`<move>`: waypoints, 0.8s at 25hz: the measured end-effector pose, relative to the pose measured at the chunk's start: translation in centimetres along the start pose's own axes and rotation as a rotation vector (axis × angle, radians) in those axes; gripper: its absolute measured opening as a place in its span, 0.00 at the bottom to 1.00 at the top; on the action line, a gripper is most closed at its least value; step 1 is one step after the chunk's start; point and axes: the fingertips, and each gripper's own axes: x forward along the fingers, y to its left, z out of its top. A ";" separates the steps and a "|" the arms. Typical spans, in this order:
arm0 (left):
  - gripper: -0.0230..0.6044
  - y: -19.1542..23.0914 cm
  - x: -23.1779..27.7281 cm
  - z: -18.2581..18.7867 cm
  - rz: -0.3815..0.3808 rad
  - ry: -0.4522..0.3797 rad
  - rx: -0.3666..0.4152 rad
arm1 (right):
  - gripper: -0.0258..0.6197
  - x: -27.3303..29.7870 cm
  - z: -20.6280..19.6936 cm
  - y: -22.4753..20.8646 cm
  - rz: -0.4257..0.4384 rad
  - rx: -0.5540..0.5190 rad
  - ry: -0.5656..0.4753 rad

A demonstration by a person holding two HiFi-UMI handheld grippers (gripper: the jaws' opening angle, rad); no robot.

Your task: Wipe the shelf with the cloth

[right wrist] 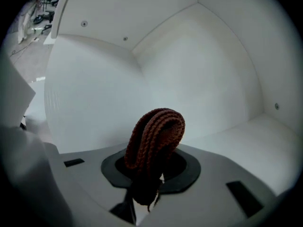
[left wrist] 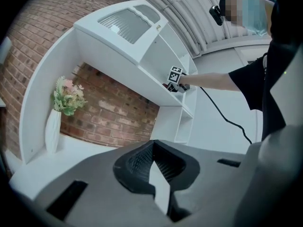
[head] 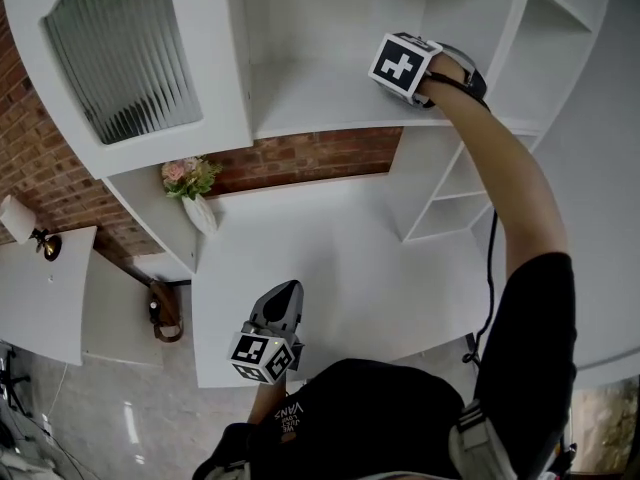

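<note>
Our right gripper (right wrist: 150, 171) pinches the brown knitted cloth (right wrist: 155, 135), up in the white shelf (right wrist: 265, 138). Our left gripper (left wrist: 152, 161) is closed on nothing. We think wiping is about to start: press down, rub sideways.

Brown knitted cloth (right wrist: 156, 136), folded, upright, inside white shelf (head: 320, 108) compartment.

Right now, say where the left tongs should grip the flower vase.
Probably across the slim body of the white vase, below the flowers, coming level from the open desk front: it stands upright, brick wall behind, a white panel close beside it. The left tongs are empty.
</note>
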 end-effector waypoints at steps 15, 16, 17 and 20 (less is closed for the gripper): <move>0.05 -1.4 2.6 -0.9 -0.068 0.032 0.001 | 0.18 0.6 -4.5 -1.5 -0.090 -0.122 0.137; 0.05 -1.3 2.5 -0.8 -0.066 0.031 0.002 | 0.18 0.3 -4.0 -1.5 -0.084 -0.103 0.106; 0.05 -1.3 2.4 -0.8 -0.063 0.031 0.003 | 0.18 -0.1 -3.4 -1.6 -0.080 -0.083 0.074; 0.05 -1.0 2.0 -0.8 -0.052 0.033 0.003 | 0.18 -1.4 -1.2 -1.3 -0.065 -0.032 -0.025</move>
